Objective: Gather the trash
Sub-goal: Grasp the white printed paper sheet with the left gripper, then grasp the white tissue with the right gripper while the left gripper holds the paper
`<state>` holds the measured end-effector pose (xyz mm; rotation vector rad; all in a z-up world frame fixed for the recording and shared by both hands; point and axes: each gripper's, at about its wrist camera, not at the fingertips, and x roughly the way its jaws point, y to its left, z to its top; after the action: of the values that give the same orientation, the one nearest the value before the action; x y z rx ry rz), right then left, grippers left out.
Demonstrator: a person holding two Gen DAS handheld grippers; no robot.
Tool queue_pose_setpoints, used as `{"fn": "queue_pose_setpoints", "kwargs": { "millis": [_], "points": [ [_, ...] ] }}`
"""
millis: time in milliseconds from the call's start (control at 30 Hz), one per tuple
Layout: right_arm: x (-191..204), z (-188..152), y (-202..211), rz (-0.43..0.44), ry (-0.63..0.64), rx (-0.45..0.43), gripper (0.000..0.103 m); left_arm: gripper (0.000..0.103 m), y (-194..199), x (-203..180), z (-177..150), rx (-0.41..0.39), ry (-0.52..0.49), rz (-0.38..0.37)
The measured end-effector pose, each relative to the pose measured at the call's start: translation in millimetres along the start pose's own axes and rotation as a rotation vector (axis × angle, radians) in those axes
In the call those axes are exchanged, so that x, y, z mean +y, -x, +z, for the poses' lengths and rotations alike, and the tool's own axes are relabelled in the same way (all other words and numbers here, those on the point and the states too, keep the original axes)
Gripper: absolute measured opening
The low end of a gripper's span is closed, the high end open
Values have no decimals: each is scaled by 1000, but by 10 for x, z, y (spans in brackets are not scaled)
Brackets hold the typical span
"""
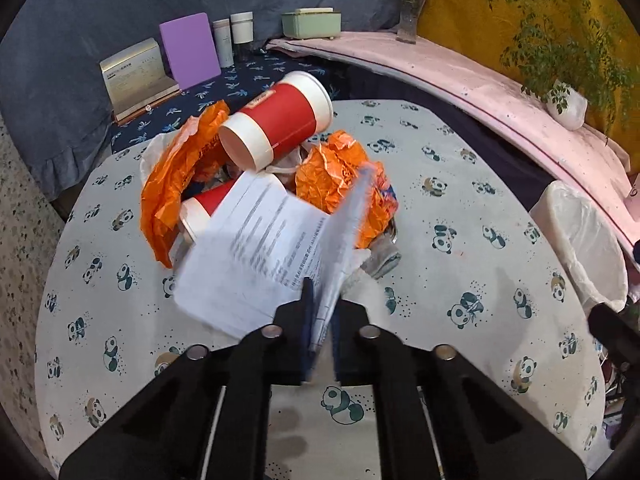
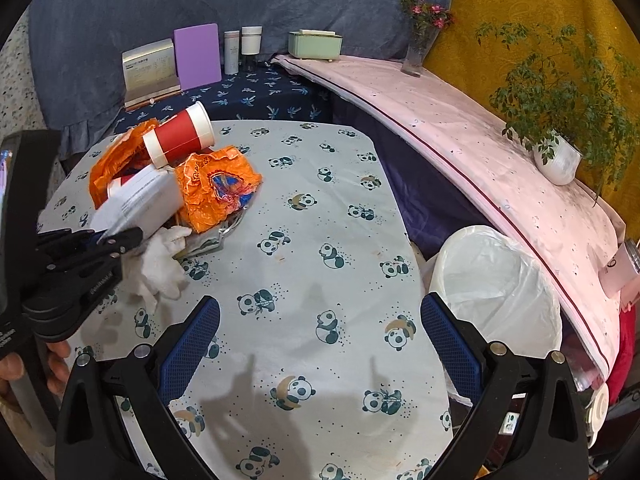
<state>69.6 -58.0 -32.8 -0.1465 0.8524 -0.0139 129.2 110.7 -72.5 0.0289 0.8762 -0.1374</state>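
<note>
A pile of trash lies on the panda-print table (image 2: 344, 216): a red and white paper cup (image 1: 276, 120) on its side, a second red cup (image 1: 200, 208) under it, crumpled orange plastic bags (image 1: 340, 176), a white tissue wad (image 2: 160, 264) and a folded printed paper (image 1: 260, 248). My left gripper (image 1: 324, 300) is shut on the near edge of that paper, whose flap stands up between the pads. In the right wrist view the left gripper (image 2: 120, 240) is at the pile's near side. My right gripper (image 2: 320, 340) hangs open over bare tablecloth, holding nothing.
A white bin lined with a clear bag (image 2: 496, 284) stands off the table's right edge, below a pink-covered shelf (image 2: 460, 132) with a potted plant (image 2: 560, 156) and a flower vase (image 2: 416, 52). Boxes and jars (image 2: 244, 48) line the back. A hand (image 2: 56, 368) shows at the left.
</note>
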Motion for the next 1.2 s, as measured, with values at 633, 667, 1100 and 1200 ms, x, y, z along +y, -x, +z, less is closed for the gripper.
{"fn": "queue_pose_setpoints", "kwargs": {
  "millis": [633,667,1100,1200],
  "points": [
    [711,98,-345,206,54,17,76,3,715,580,-113,-54,194,-7],
    [778,93,-394,210,62,25,74,3,710,599,-126,-50,200,-6],
    [1053,-35,-786,242,104,118,17,3,658,657,-191,-25,233,-34],
    [1007,-50,-746,249,97,115,8,3,677,630,-194,-27,231,-35]
  ]
}}
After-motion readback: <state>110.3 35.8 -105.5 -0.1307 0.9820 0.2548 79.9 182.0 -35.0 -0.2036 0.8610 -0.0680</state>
